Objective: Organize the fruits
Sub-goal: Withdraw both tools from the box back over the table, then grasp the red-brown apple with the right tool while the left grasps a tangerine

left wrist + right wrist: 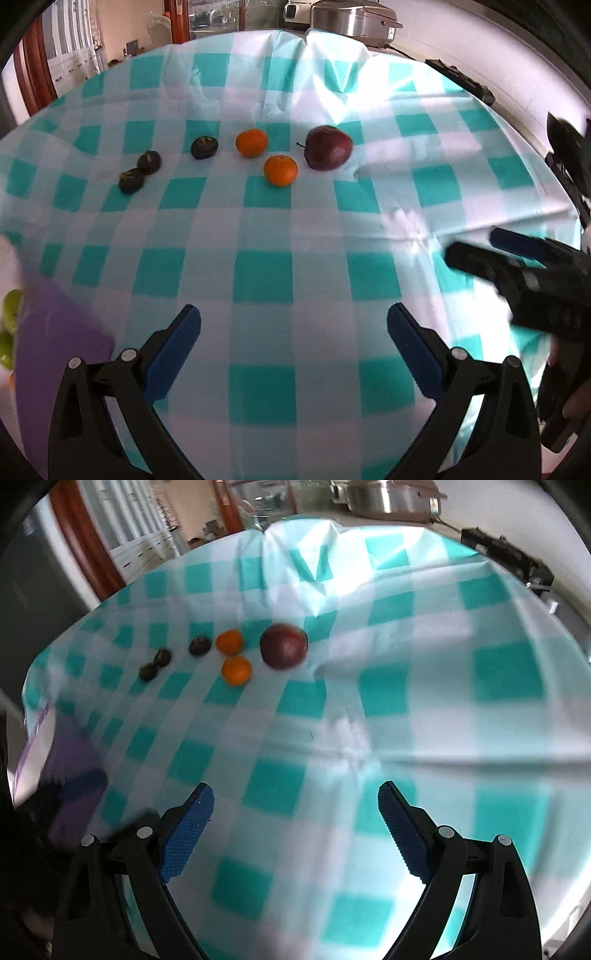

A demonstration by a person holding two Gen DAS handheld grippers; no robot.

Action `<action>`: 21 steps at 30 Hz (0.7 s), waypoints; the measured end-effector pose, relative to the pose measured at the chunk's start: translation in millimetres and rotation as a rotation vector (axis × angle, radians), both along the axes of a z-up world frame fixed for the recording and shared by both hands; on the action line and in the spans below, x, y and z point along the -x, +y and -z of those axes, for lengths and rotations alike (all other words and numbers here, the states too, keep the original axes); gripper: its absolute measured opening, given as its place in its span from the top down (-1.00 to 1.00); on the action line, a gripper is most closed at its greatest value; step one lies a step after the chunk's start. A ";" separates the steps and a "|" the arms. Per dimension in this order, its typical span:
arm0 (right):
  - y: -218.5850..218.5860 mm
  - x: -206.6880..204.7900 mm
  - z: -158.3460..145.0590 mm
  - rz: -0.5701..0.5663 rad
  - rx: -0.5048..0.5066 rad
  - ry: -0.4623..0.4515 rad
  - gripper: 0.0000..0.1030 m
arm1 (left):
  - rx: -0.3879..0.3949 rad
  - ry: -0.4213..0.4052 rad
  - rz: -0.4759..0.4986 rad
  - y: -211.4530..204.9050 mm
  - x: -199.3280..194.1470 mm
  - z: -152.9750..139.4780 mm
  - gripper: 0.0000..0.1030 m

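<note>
A: Fruits lie in a loose row on the far half of the tabletop [295,229], on its teal-and-white checked cloth: a dark red apple [328,147] at the right end, two oranges [251,142] just left of it, one nearer the camera [280,170] than the other.

B: And the small dark ones?

A: Three dark fruits; I cannot tell what kind. One [204,147] sits beside the far orange, and two [149,161] lie touching farther left, the other [131,180] slightly nearer.

B: The tongs?

A: The left tongs [293,347] are spread wide over bare cloth, with nothing between the blue pads. The right tongs [295,827] are spread too, also empty, well short of the fruit.

B: Anything at the left edge?

A: A purple surface [62,332], blurred, with green fruit [11,306] beside it at the frame edge. The right tongs appear as a dark blur at the right of the left view.
</note>
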State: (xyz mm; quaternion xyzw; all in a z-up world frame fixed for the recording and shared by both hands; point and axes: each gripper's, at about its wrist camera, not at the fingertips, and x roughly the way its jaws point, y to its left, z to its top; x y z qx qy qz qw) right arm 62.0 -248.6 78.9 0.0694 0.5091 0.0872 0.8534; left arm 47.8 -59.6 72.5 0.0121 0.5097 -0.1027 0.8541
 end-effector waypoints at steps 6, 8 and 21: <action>18.9 -91.5 23.4 0.126 -0.043 0.043 -0.70 | 0.037 0.015 -0.019 19.5 -50.5 26.9 -0.96; 29.1 -114.5 33.7 0.121 -0.035 0.062 -0.70 | 0.044 0.028 -0.047 26.7 -68.1 38.6 -0.96; 59.1 -197.4 88.6 0.152 0.026 0.171 -0.12 | 0.043 0.015 0.000 19.4 -134.7 63.5 -0.96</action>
